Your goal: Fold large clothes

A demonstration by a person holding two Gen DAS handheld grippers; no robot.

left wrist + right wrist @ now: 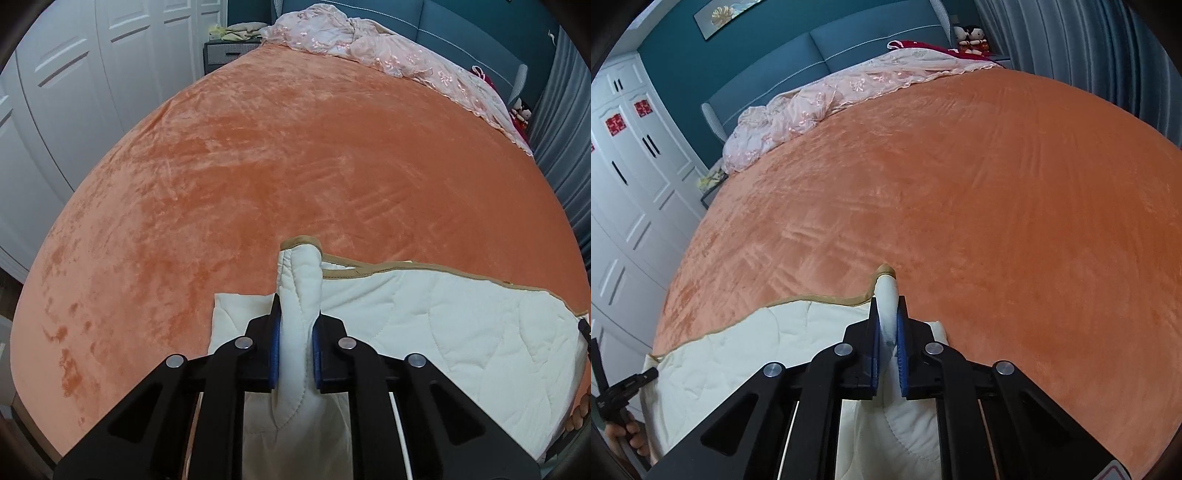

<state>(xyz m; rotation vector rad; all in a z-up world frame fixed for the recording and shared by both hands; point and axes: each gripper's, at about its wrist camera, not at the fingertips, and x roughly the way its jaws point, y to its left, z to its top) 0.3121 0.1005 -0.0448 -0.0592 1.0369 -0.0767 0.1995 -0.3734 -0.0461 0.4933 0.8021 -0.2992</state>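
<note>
L gripper clamps quilt corner, R gripper pinches the other, both over orange bed.

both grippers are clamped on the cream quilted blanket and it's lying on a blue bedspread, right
Not quite: the bedspread is orange, not blue; only the headboard is blue, as the right wrist view shows. The rest holds: the left gripper and the right gripper are each clamped on a raised fold of the cream quilted blanket.
</note>
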